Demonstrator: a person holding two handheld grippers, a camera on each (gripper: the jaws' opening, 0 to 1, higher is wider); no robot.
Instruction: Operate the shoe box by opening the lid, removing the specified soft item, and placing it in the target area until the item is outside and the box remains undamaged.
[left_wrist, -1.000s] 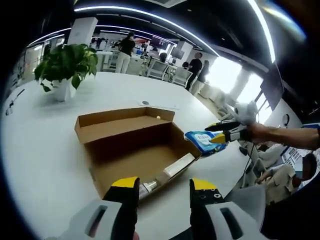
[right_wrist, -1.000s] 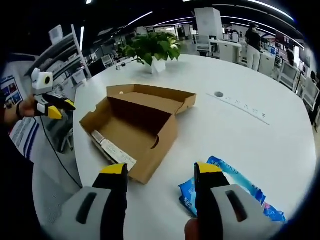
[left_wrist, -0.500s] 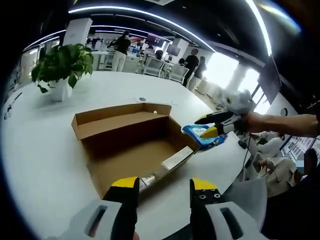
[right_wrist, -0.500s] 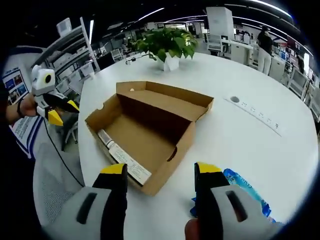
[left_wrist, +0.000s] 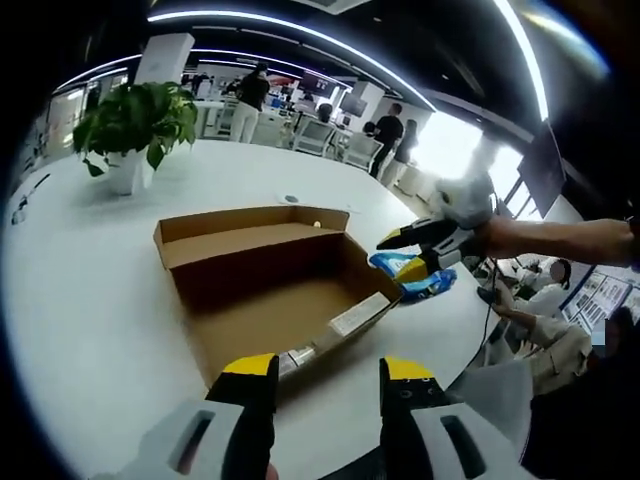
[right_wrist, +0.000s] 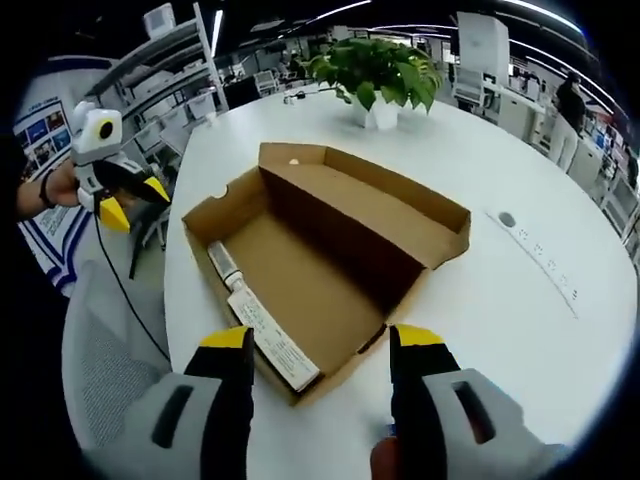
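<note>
Tools above open brown box

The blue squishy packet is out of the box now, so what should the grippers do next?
Probably lift the right gripper away. The soft blue plastic packet already lies on the white round table beside the open brown cardboard shoe box, and that gripper's yellow-tipped fingers are open over it. The left gripper hangs open off the table edge.
</note>
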